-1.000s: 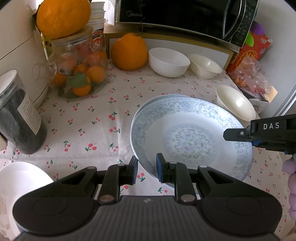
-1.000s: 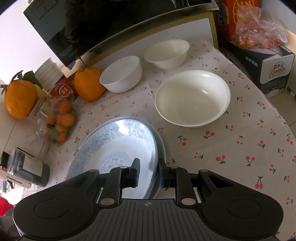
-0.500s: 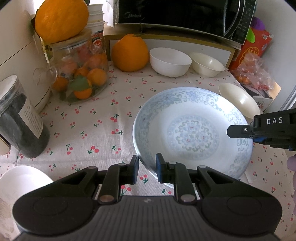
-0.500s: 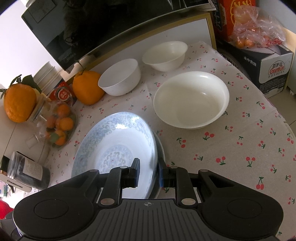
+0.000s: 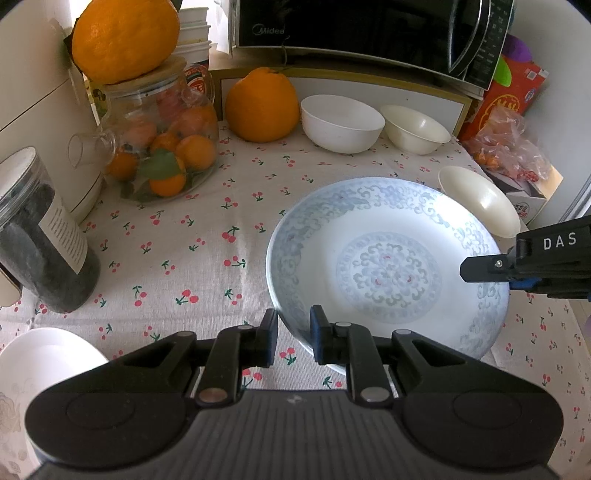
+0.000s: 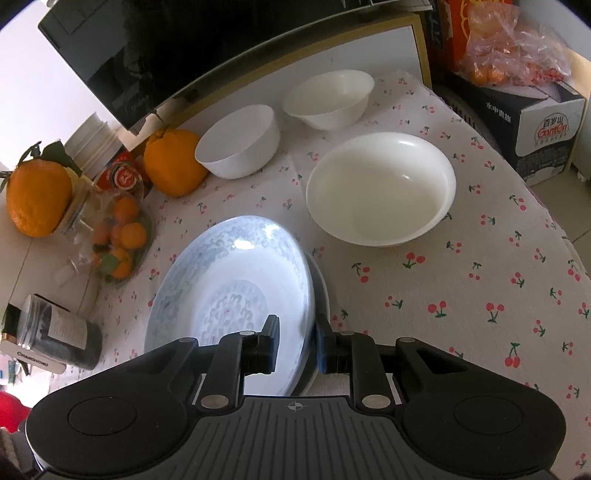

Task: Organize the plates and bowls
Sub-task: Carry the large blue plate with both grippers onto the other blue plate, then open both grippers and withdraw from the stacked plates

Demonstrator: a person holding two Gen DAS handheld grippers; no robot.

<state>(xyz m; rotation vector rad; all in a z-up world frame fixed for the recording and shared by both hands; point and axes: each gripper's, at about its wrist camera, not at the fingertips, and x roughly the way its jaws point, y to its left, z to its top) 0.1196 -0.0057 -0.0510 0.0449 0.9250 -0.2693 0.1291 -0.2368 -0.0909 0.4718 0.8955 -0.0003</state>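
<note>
A blue-patterned plate is held tilted above the cherry-print table. My right gripper is shut on its right rim; it shows from the side in the left wrist view. A second plate lies under it. My left gripper has its jaws around the plate's near-left rim, slightly apart. A large cream bowl sits right of the plate. Two smaller white bowls stand at the back. Another white bowl is at the near left.
A microwave stands at the back. A glass jar of oranges, a dark jar and a loose orange stand on the left. A carton with bagged fruit is on the right.
The patterned plate has been lifted and tilted off the plate under it, and it has shifted right and towards me. Both grippers have kept their places at its rim.
</note>
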